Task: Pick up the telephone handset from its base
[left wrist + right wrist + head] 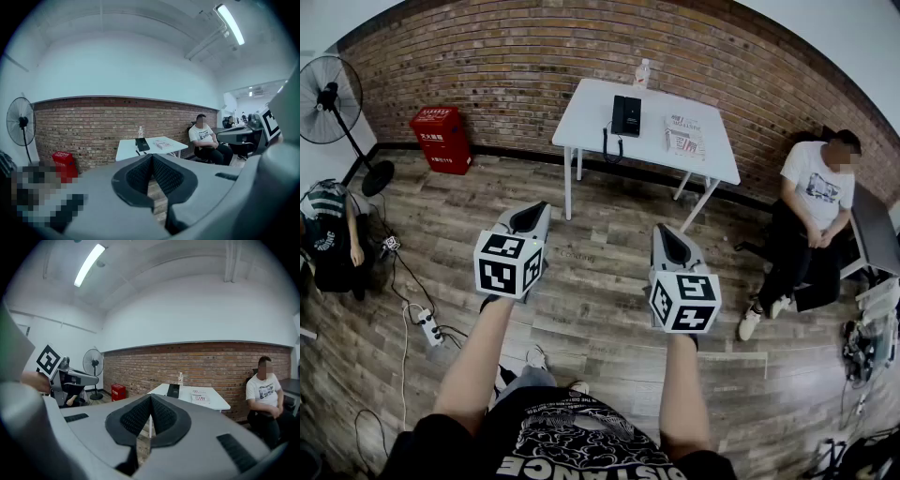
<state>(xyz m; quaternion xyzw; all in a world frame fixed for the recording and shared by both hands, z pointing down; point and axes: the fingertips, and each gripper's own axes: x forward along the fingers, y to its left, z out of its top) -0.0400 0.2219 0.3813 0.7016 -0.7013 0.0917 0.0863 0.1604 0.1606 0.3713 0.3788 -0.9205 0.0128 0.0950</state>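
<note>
The black telephone (626, 114) lies on a white table (591, 112) against the brick wall, its handset on the base and its cord hanging over the front edge. It shows small and far off in the left gripper view (142, 144) and the right gripper view (173, 390). My left gripper (530, 217) and right gripper (668, 239) are held out side by side over the wooden floor, well short of the table. Each is shut, pads meeting at the tips, with nothing between them (152, 157) (151, 398).
A clear bottle (643, 73) and a printed booklet (683, 134) share the table. A person (806, 220) sits on a chair at the right, another person (328, 234) at the left. A red box (441, 139), a standing fan (328, 98) and a power strip (427, 325) with cables are at the left.
</note>
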